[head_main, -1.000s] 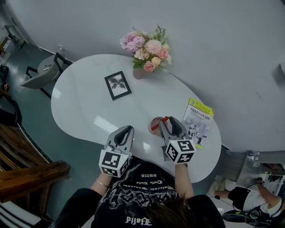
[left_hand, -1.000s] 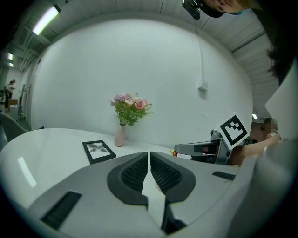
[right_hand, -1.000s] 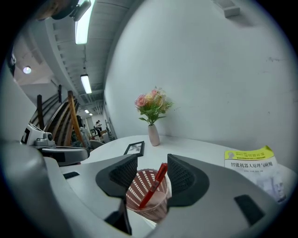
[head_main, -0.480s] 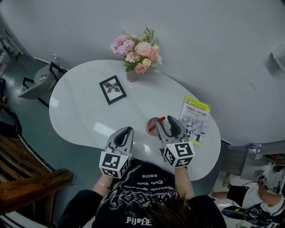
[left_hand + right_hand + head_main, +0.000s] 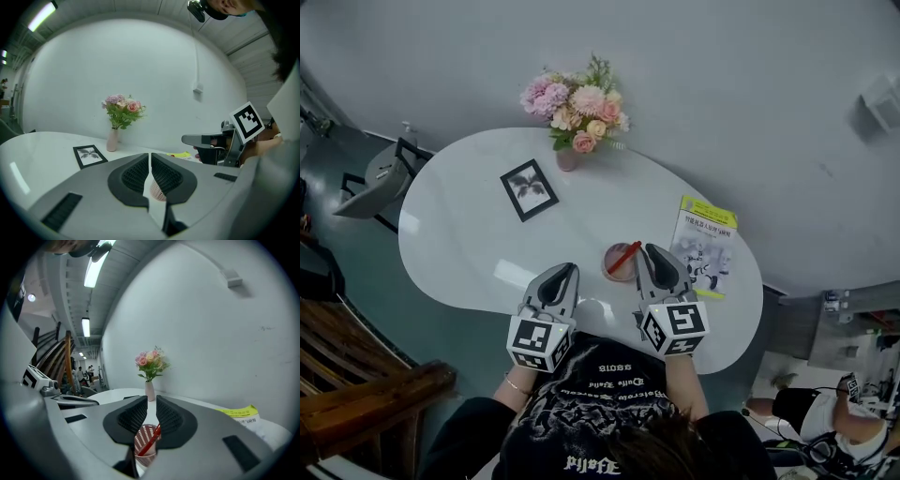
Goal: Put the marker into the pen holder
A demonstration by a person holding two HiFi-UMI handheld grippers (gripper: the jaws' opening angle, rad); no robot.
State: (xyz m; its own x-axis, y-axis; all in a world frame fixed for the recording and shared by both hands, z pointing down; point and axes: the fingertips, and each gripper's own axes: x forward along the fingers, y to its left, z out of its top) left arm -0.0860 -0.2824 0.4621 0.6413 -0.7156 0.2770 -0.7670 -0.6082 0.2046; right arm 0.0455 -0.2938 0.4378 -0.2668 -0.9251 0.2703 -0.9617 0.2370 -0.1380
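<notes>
A red marker (image 5: 624,254) leans inside the pink mesh pen holder (image 5: 613,268) near the table's front edge. My right gripper (image 5: 648,250) hovers just right of the holder. Its jaws are closing with a narrow gap left, and nothing is between the pads. In the right gripper view the marker (image 5: 151,440) and the holder (image 5: 142,449) show below and beyond the right gripper (image 5: 151,405). My left gripper (image 5: 567,271) hangs left of the holder, shut and empty. In the left gripper view the left gripper (image 5: 150,161) has its pads together, with the holder (image 5: 157,191) beneath.
A vase of pink flowers (image 5: 573,103) stands at the table's back edge. A black picture frame (image 5: 528,189) lies left of centre, and a yellow-topped booklet (image 5: 705,246) lies at the right. The white table (image 5: 469,234) curves off at the front. A chair (image 5: 380,176) stands beyond its left end.
The marker stays leaning in the holder throughout. Both grippers keep almost the same places, the right one slightly farther from the holder. The head view has drifted a little.
</notes>
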